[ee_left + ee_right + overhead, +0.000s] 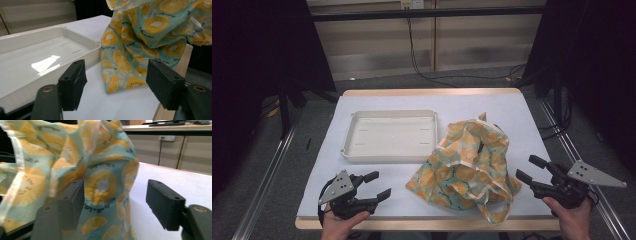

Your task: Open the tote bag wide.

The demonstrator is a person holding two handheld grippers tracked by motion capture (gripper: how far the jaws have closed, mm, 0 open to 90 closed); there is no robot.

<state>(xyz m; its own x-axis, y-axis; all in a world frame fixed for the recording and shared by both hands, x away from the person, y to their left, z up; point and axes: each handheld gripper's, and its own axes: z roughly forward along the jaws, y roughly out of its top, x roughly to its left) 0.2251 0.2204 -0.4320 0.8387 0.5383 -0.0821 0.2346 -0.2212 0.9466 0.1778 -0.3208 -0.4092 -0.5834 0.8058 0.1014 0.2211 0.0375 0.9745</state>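
At the near edge of the table (362,100), the left gripper (371,186) sits low at the front left corner with its jaws spread and nothing between them, pointing across the white surface toward the middle. The right gripper (532,169) is at the front right edge, its jaws also apart and empty, aimed leftward at the fruit-print cloth bag (467,162). That bag lies crumpled between the two hands, in the right half of the table, with its bulk running from the near edge back toward the middle and a pale strap loop (492,212) trailing over the front edge. The right gripper looks clearly the nearer: in the right gripper view the fabric (100,185) rises just ahead of its jaws and partly overlaps the left-hand one, though I cannot tell whether it touches the pad. In the left gripper view the bag (140,42) stands ahead and to the right, near but apart, with bare white tabletop between the jaws and the cloth's lower corner. So a first pinch probably falls to the right hand, closing on the bag's near right flank, while the left would have to travel rightward to reach it. Farther back, the shallow cream plastic tray (357,150) lies empty just beside the bag's left side, its long side running across the table.
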